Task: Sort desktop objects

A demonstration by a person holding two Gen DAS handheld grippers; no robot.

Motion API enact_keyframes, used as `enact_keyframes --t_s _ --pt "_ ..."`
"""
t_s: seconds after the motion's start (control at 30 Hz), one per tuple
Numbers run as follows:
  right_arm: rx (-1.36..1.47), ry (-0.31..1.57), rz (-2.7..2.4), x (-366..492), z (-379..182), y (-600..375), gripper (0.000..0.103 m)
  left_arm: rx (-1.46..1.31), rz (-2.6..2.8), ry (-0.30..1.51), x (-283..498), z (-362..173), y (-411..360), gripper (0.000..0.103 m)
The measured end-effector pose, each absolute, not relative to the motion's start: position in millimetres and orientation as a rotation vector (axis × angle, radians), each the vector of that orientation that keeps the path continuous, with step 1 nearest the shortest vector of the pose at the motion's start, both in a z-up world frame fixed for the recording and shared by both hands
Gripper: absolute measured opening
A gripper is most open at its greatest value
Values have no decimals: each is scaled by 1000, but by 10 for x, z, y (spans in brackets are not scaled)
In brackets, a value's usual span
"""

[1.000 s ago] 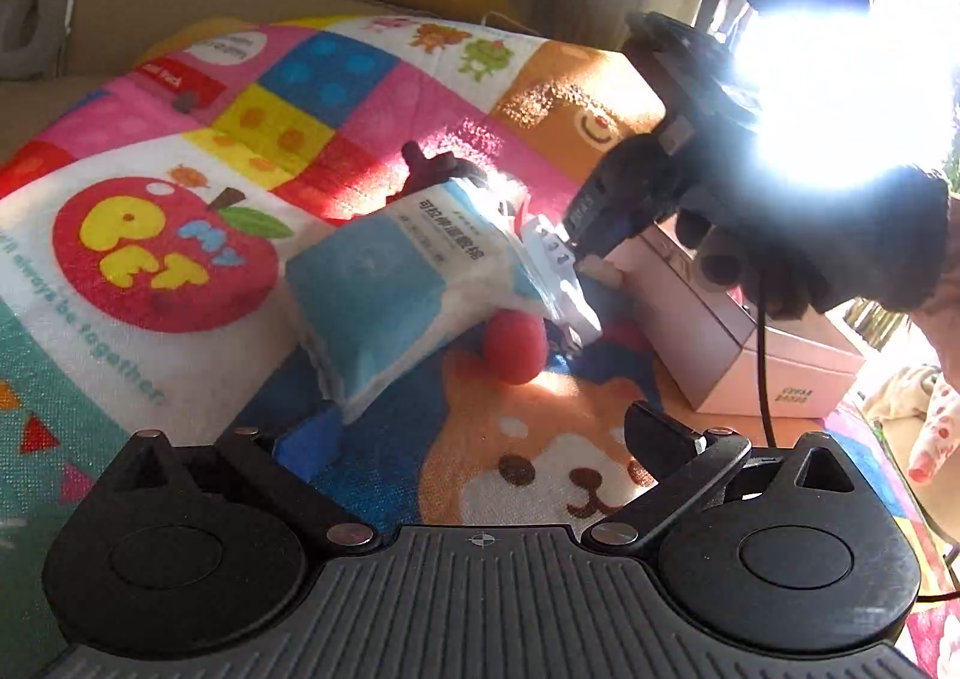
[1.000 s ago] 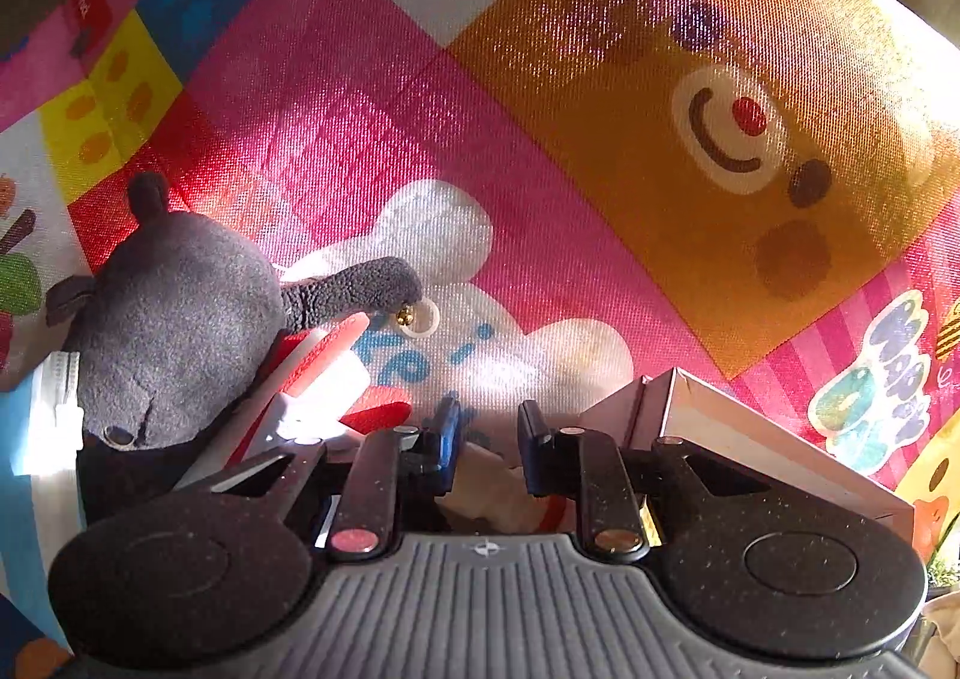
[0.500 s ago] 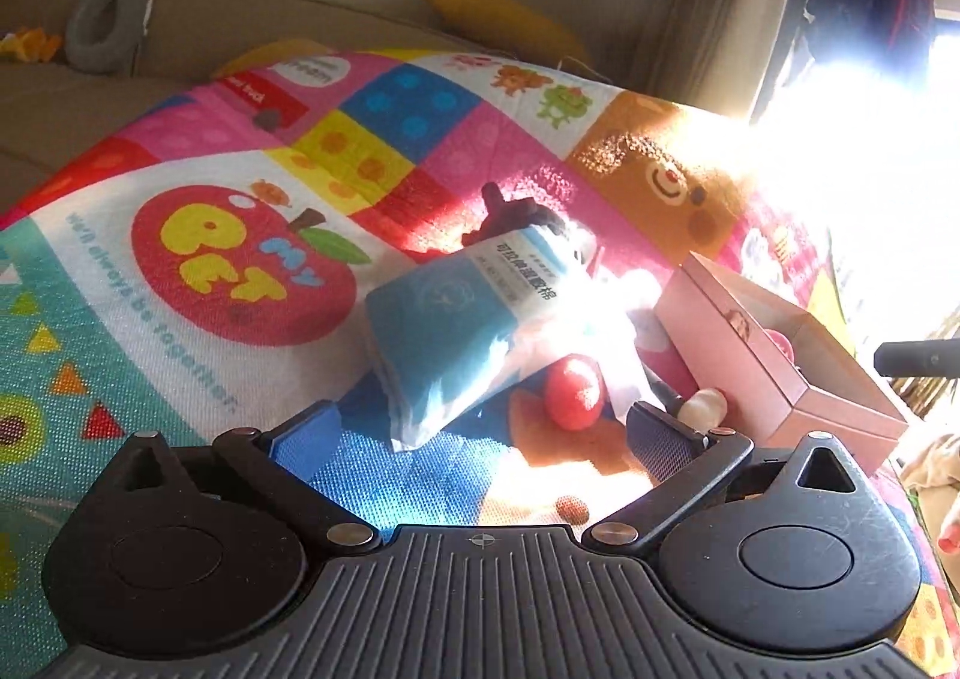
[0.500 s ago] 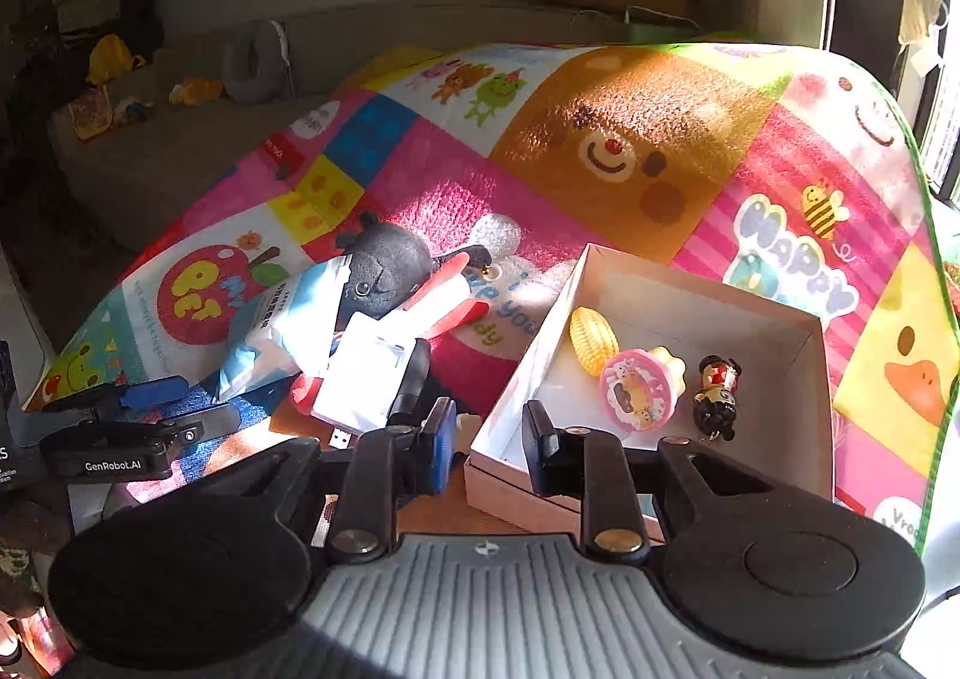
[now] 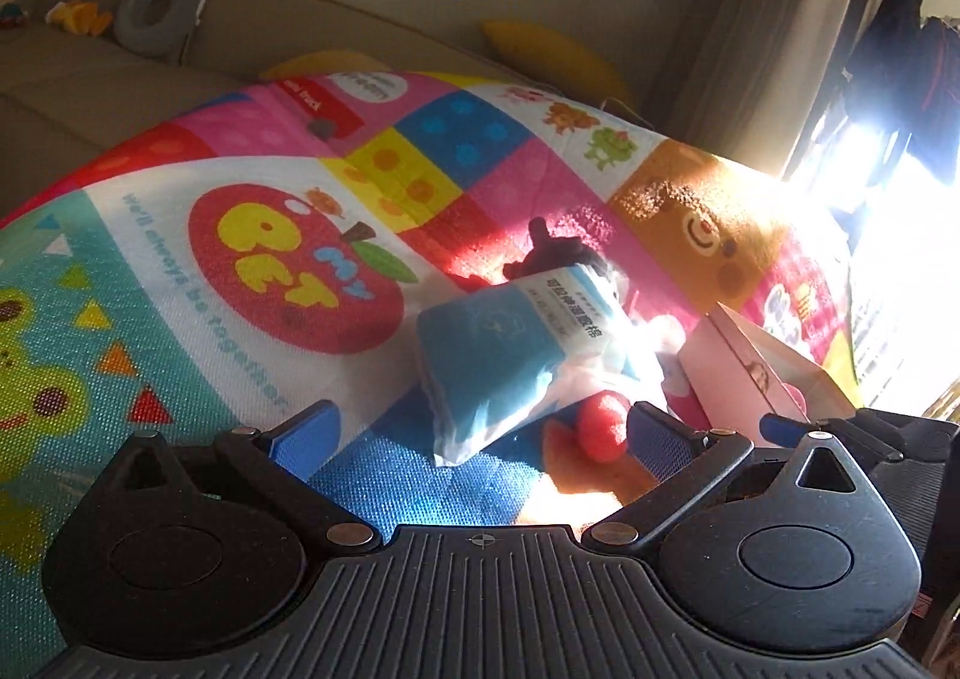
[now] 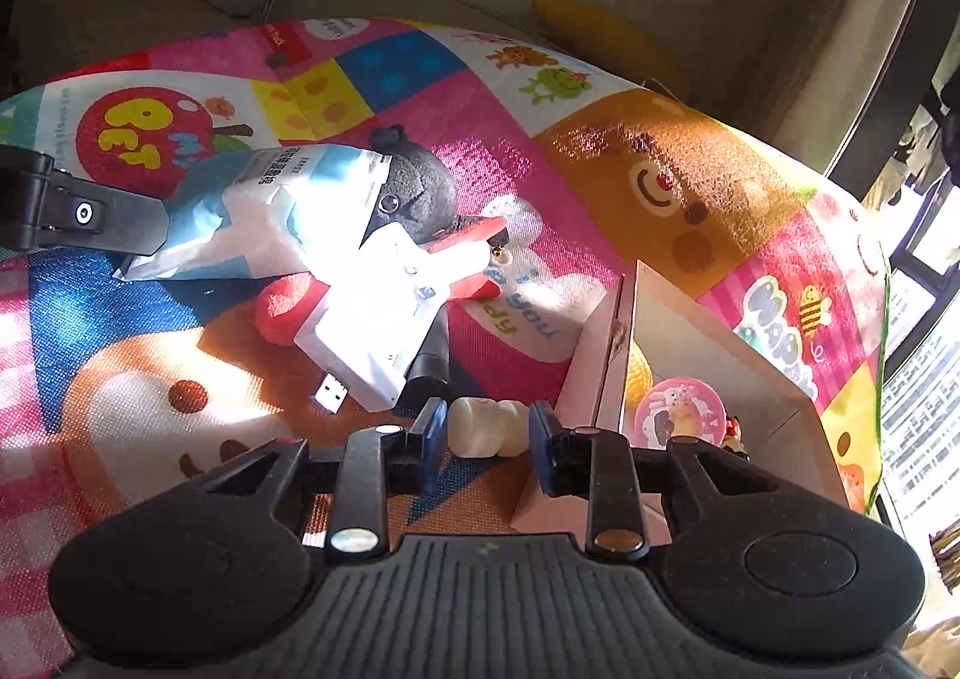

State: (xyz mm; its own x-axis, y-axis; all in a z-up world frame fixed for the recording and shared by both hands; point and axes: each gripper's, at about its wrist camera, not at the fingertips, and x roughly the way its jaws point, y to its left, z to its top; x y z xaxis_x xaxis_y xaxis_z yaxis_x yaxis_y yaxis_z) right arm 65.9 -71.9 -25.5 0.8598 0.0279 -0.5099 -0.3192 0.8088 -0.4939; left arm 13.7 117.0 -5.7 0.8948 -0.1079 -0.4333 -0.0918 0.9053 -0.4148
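Cream, lumpy toy [image 6: 489, 427] sits btwn right tool [image 6: 487, 430] pads, jaws just opening, prob. not gripped; left tool [image 5: 480, 433] wide.

Multicoloured cartoon mat [image 6: 600, 97], pink box [image 5: 729, 373], blue-white packet [image 5: 510, 355], possibly grey plush [image 6: 420, 187]

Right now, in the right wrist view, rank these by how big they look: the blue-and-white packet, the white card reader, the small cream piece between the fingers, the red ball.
1. blue-and-white packet
2. white card reader
3. red ball and small cream piece: look alike; the ball is partly hidden and the piece is nearer the camera, so unranked.
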Motion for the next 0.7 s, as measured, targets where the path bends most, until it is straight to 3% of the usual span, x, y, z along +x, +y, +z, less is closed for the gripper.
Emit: enact_keyframes --t_s 0.03,0.1,0.13,0.17,0.23,0.43,0.47,0.5,0.7 --pt "-656 494 176 724 -301 -661 42 -444 -12 465 136 -55 1174 103" --pt "-713 514 157 841 -398 -598 45 -457 -19 468 140 -65 1188 103" --pt "-731 527 163 864 -437 -587 43 -464 -26 472 145 -71 1198 103" --pt "-738 521 164 856 -451 -584 34 -470 -33 478 155 -77 1207 103" --pt "-748 524 163 785 -448 -586 24 -483 -44 493 176 -92 1219 103" --pt "-561 612 244 259 -229 -943 22 -475 -39 498 175 -90 1198 103" --pt "-538 630 252 150 -209 -1044 12 -464 -37 489 161 -81 1184 103" --pt "-514 659 261 65 -199 -1148 9 -455 -39 479 146 -71 1173 103" --pt "-370 672 216 -376 -115 -1865 15 -308 -24 458 114 52 948 103"
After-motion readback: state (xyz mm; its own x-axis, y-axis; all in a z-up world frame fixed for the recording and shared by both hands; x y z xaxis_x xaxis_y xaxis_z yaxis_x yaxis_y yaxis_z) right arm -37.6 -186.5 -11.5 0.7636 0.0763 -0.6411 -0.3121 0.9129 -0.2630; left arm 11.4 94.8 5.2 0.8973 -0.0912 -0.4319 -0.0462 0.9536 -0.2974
